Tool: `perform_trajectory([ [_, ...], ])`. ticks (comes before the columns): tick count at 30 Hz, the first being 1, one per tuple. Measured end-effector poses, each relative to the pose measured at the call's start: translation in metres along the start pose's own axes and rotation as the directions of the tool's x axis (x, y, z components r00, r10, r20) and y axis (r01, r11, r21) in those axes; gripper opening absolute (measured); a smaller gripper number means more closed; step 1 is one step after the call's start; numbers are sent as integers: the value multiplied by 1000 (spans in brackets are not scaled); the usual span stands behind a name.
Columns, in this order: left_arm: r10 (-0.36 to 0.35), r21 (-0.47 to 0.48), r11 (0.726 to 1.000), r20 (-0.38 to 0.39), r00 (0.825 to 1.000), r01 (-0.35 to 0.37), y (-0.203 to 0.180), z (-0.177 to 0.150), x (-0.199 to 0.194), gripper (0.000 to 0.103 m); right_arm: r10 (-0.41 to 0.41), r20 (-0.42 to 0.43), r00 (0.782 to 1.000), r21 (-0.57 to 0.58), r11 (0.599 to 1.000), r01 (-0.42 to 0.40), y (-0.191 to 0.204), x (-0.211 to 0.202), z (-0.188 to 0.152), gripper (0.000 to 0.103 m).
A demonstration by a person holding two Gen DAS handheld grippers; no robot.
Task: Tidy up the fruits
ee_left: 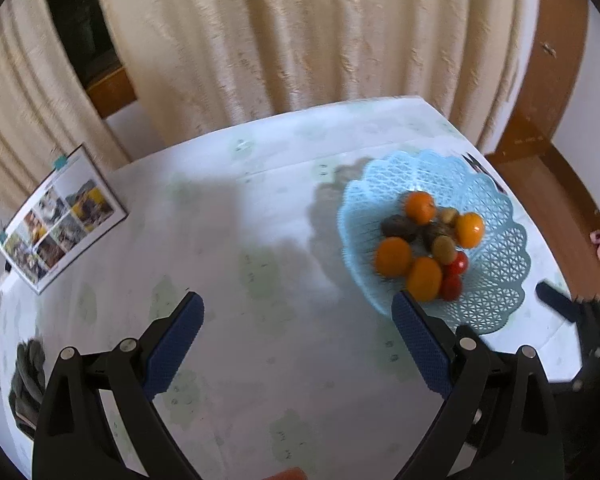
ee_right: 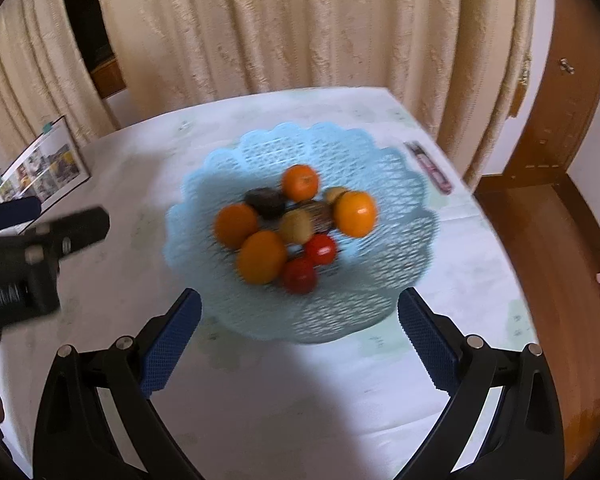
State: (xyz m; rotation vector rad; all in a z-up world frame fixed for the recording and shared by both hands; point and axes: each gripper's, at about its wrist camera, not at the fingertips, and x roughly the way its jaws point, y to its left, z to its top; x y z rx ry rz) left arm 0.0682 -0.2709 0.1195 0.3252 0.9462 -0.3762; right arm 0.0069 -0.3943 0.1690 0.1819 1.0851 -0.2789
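Note:
A light blue lattice basket (ee_right: 360, 312) (ee_left: 496, 280) stands on the white table and holds several fruits: oranges (ee_right: 262, 257) (ee_left: 424, 279), two red tomatoes (ee_right: 299, 275) (ee_left: 456, 266), brown and green kiwis (ee_right: 296, 226) and a dark fruit (ee_right: 266, 201). My right gripper (ee_right: 300, 308) is open and empty, just in front of the basket's near rim. My left gripper (ee_left: 298, 308) is open and empty over bare tablecloth, left of the basket. Each gripper shows in the other's view: the left one (ee_right: 40, 232), the right one (ee_left: 568, 308).
A photo booklet (ee_left: 60, 216) (ee_right: 40, 168) lies at the table's far left. A dark crumpled object (ee_left: 28, 380) sits at the near left edge. A small pink packet (ee_right: 430, 166) lies behind the basket. Beige curtains (ee_left: 300, 40) hang behind the table; wooden floor (ee_right: 540, 240) lies to the right.

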Motion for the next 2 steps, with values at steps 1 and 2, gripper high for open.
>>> perform_trajectory([
  [1,7,-20,1000,-2,1000,-7,9,0,-2,94,18,-5,1000,-5,1000,-18,6,1,-2,100],
  [2,15,-36,999,-1,1000,-15,17,-1,-5,94,37,-12,999,-16,999,-37,13,2,-5,100],
])
